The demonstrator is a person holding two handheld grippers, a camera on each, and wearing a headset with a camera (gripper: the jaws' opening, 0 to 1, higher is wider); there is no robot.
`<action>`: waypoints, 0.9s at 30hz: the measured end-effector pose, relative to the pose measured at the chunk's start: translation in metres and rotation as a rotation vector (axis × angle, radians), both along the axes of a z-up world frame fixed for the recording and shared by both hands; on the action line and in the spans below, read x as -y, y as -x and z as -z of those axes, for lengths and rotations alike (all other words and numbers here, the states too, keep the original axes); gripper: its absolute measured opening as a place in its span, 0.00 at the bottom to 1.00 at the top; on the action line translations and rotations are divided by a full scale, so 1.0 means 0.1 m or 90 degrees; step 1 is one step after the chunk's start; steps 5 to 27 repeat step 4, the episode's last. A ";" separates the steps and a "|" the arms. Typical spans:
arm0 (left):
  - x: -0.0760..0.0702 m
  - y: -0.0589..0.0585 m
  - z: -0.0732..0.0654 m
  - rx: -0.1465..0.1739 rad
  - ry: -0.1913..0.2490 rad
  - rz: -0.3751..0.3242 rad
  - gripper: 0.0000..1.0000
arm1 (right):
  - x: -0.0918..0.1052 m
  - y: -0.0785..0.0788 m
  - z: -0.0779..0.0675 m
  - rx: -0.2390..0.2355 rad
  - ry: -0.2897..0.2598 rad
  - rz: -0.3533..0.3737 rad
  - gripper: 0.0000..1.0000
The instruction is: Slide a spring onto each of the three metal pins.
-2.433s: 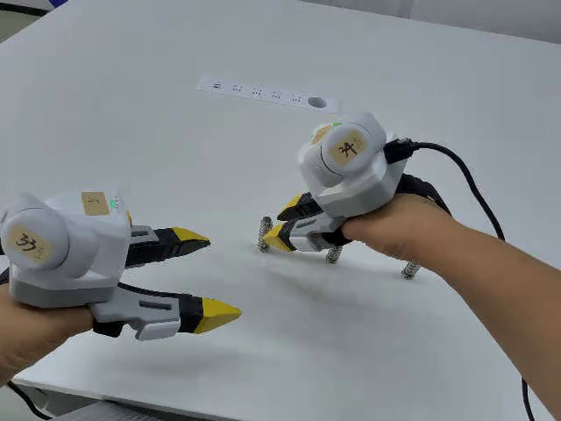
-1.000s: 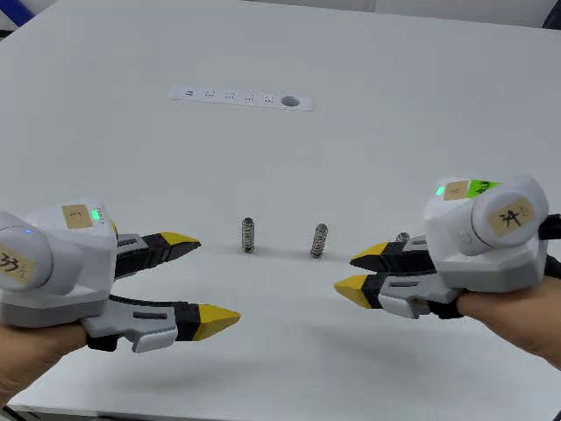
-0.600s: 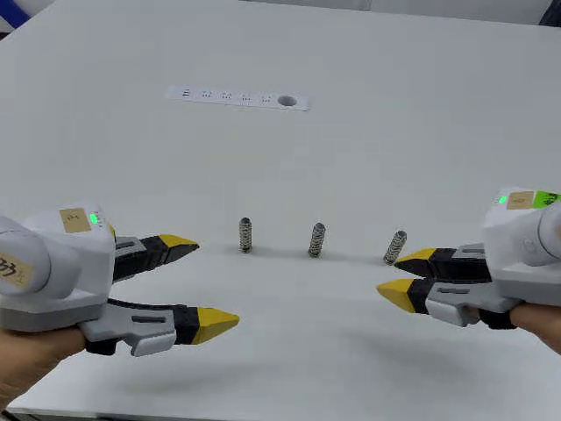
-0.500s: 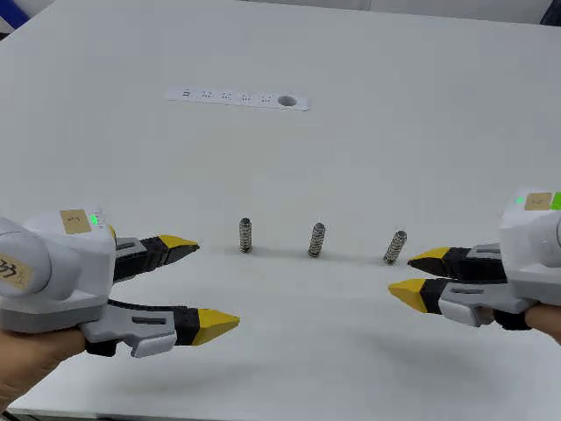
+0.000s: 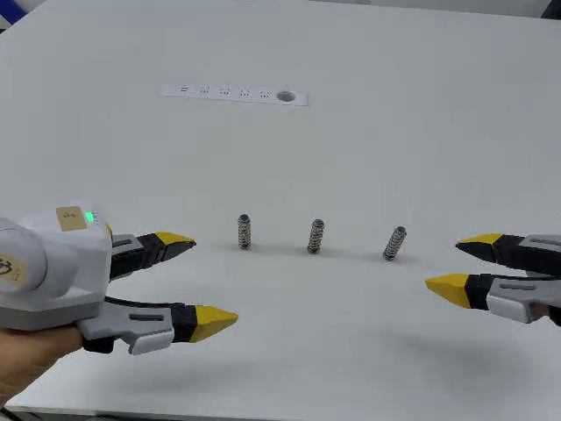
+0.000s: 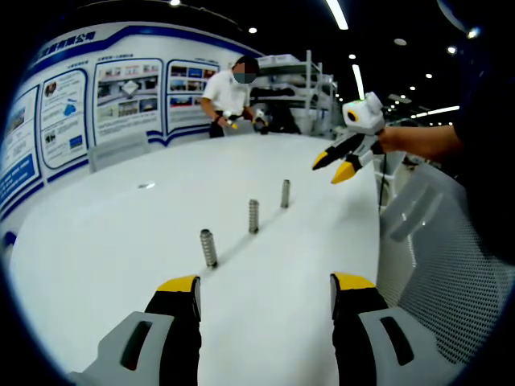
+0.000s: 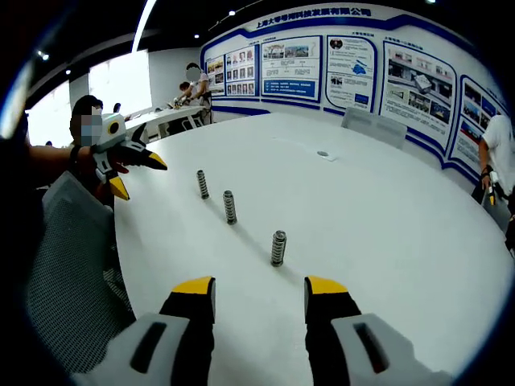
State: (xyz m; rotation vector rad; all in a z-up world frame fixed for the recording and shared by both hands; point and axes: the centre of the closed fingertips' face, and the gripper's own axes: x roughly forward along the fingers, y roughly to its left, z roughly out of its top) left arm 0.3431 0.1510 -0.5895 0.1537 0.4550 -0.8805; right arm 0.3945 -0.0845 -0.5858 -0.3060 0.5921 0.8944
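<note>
Three upright silver springs (image 5: 316,236) in a row.

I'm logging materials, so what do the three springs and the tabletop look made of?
The left spring, middle spring and right spring look like bare metal wire, probably steel: grey coils with a dull shine. The tabletop looks like smooth matte white laminate or paint; cannot tell which.

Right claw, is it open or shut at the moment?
Open. In the right gripper view the right claw has its jaws wide apart, with bare table between them and nothing gripped.
</note>
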 end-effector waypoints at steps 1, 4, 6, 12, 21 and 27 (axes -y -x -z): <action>0.00 0.00 0.00 0.000 0.000 0.000 0.67 | 0.01 0.01 0.00 0.001 -0.004 -0.001 0.46; -0.01 0.00 0.01 0.000 0.000 -0.002 0.67 | 0.02 0.01 -0.03 0.015 -0.017 -0.010 0.48; -0.01 0.00 0.01 0.000 0.000 -0.002 0.67 | 0.02 0.01 -0.03 0.015 -0.017 -0.010 0.48; -0.01 0.00 0.01 0.000 0.000 -0.002 0.67 | 0.02 0.01 -0.03 0.015 -0.017 -0.010 0.48; -0.01 0.00 0.01 0.000 0.000 -0.002 0.67 | 0.02 0.01 -0.03 0.015 -0.017 -0.010 0.48; -0.01 0.00 0.01 0.000 0.000 -0.002 0.67 | 0.02 0.01 -0.03 0.015 -0.017 -0.010 0.48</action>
